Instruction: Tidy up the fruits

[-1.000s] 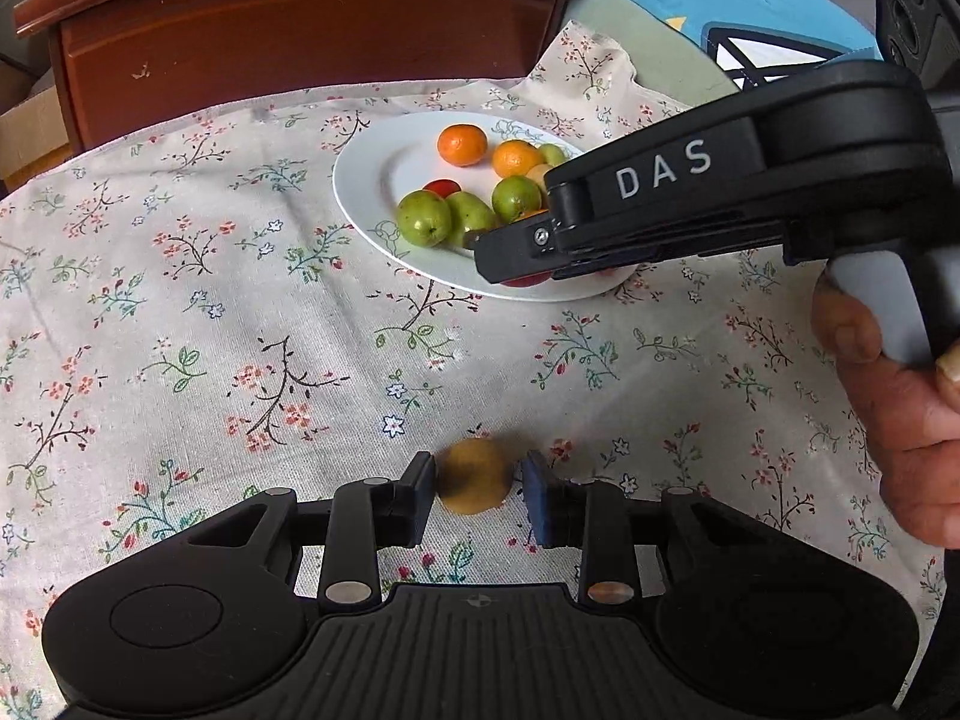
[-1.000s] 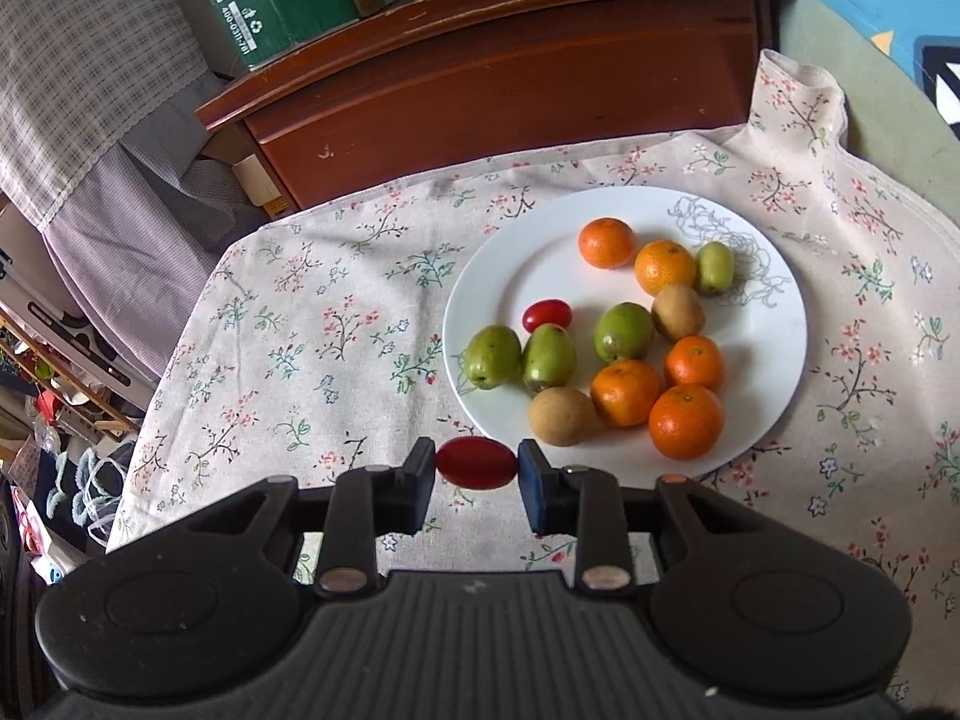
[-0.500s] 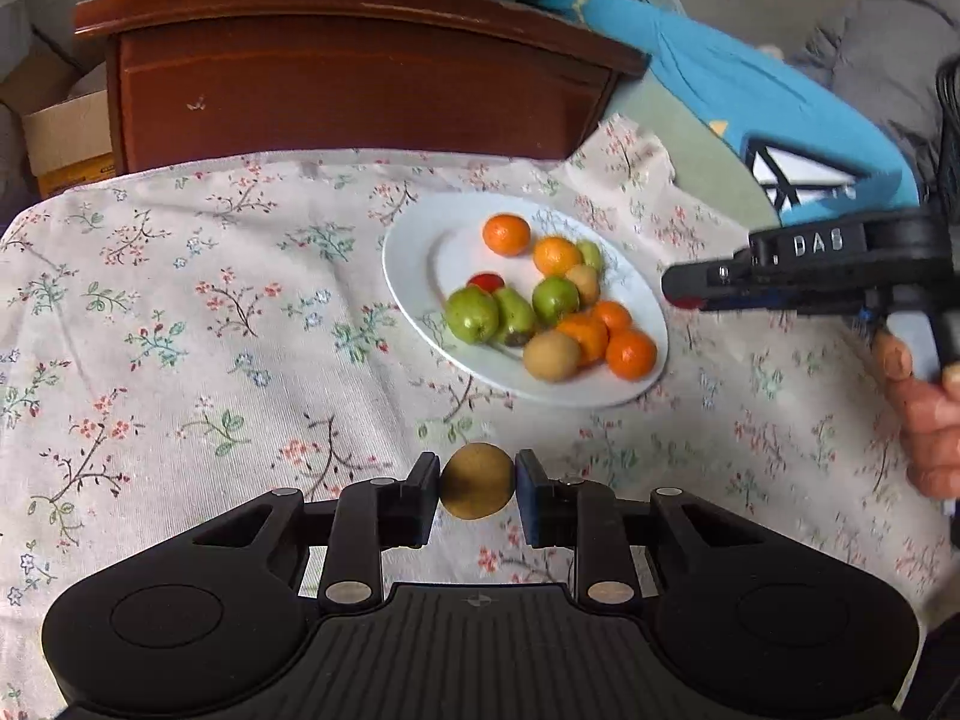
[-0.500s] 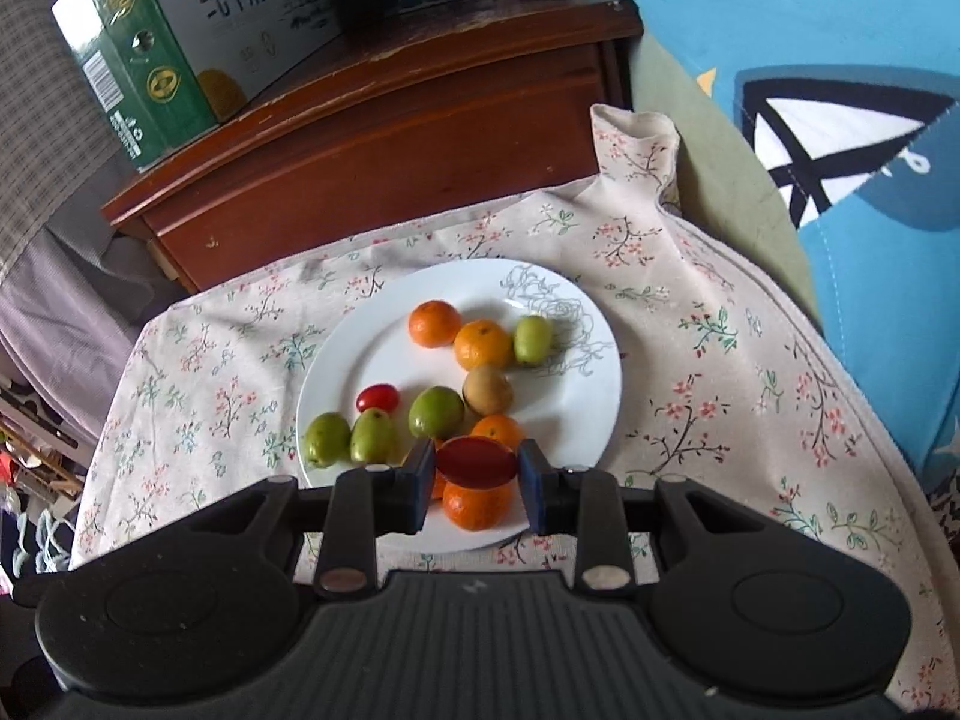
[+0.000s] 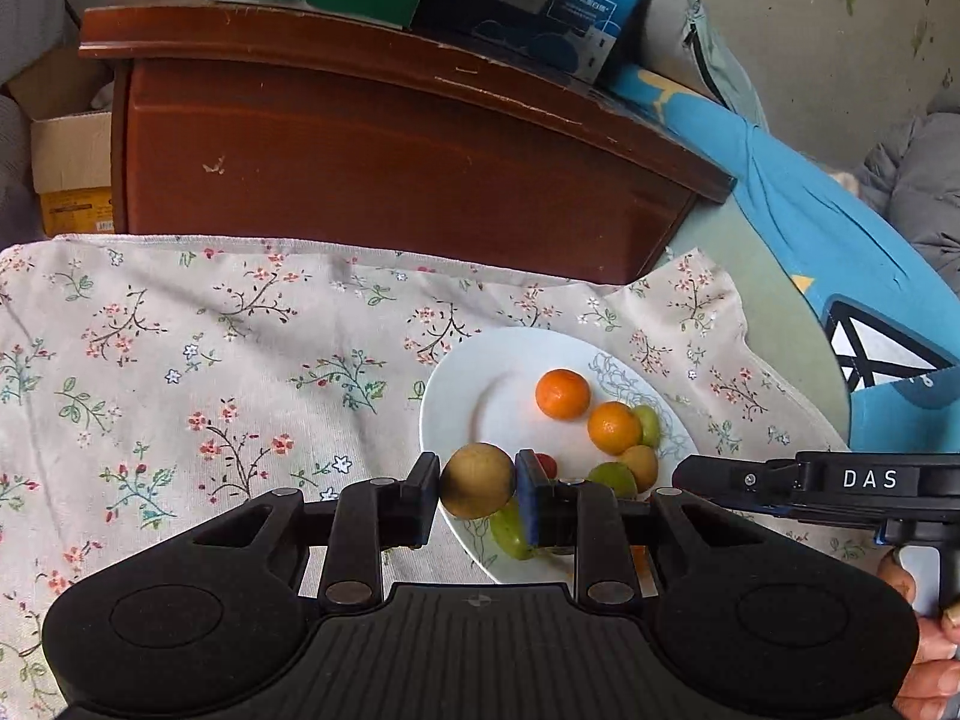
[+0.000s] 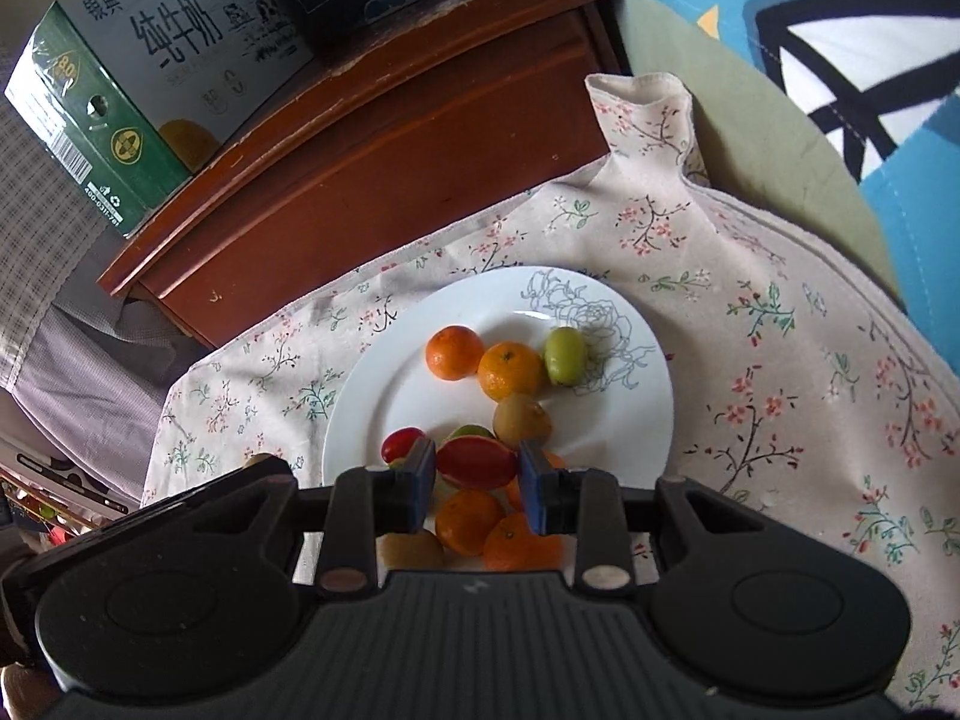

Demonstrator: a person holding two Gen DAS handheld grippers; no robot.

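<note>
My left gripper [image 5: 477, 495] is shut on a round brown kiwi [image 5: 478, 481], held above the near left rim of the white plate [image 5: 480, 384]. My right gripper [image 6: 478, 474] is shut on a red cherry tomato [image 6: 476, 463], held over the near half of the plate [image 6: 384, 396]. On the plate lie several oranges [image 6: 454, 353], green fruits [image 6: 564, 355], a kiwi [image 6: 521, 418] and another red tomato [image 6: 401, 443]. In the left wrist view the right gripper's black body [image 5: 840, 480] reaches in from the right beside the plate.
A floral cloth [image 5: 180, 360] covers the surface. Behind it stands a dark wooden cabinet [image 5: 384, 174] with cartons [image 6: 120, 102] on top. Blue bedding [image 6: 840, 30] lies at the right, a cardboard box [image 5: 66, 168] at the far left. A hand [image 5: 936, 648] holds the right gripper's handle.
Left gripper closed on the kiwi, lifted it off the cloth and carried it to the plate's edge. Right gripper, still holding the tomato, moved over the fruits on the plate.
</note>
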